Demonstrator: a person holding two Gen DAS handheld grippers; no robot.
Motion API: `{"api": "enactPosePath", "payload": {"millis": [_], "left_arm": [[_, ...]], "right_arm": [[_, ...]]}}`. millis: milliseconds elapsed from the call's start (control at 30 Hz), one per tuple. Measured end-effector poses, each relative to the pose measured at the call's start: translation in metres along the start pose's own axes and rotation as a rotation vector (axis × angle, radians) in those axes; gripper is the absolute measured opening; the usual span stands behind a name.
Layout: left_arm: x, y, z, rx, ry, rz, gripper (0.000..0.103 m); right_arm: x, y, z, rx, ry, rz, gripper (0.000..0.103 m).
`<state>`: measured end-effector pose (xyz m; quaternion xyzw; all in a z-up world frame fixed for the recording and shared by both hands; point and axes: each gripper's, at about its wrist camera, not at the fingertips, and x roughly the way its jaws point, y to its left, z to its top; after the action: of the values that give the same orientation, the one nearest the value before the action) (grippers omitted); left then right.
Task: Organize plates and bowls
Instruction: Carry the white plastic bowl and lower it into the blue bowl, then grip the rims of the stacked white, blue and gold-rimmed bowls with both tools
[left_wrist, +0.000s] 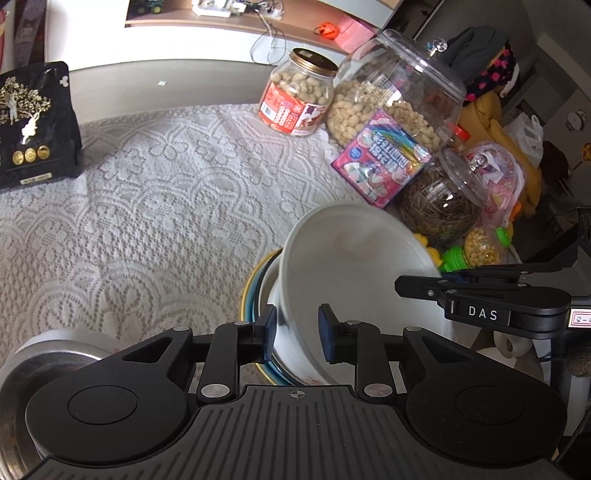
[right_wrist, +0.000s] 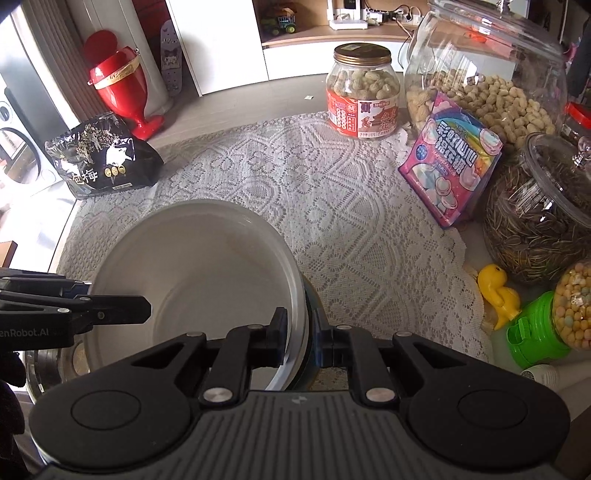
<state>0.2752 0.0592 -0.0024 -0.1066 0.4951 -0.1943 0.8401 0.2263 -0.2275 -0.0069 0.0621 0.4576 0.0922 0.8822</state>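
Note:
A white bowl (left_wrist: 354, 254) sits tilted in a stack of bowls with a teal and yellow rim (left_wrist: 251, 295) on the lace cloth. My left gripper (left_wrist: 297, 332) is open, its pads on either side of the white bowl's near wall. In the right wrist view the white bowl (right_wrist: 199, 266) fills the lower left. My right gripper (right_wrist: 301, 339) straddles its right rim, one pad inside and one outside, narrowly open; a teal bowl (right_wrist: 314, 317) shows under it. The left gripper's arm (right_wrist: 74, 306) enters from the left.
A steel bowl (left_wrist: 55, 354) lies at lower left. Jars of peanuts (right_wrist: 364, 92), a big peanut jar (right_wrist: 487, 74), a seed jar (right_wrist: 535, 218), a pink candy box (right_wrist: 450, 158), a yellow duck (right_wrist: 496, 291) and a black bag (right_wrist: 101, 158) stand around the lace cloth (right_wrist: 332, 203).

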Motion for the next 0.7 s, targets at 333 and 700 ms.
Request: {"api": "enactPosePath", "payload": {"millis": [333, 700], "left_arm": [[-0.007, 0.007, 0.001, -0.027, -0.022, -0.002, 0.025], [0.023, 0.014, -0.007, -0.022, 0.026, 0.064, 0.03]], "right_arm": [[0.003, 0.001, -0.001, -0.004, -0.001, -0.007, 0.014], [0.025, -0.009, -0.005, 0.019, 0.027, -0.007, 0.015]]}}
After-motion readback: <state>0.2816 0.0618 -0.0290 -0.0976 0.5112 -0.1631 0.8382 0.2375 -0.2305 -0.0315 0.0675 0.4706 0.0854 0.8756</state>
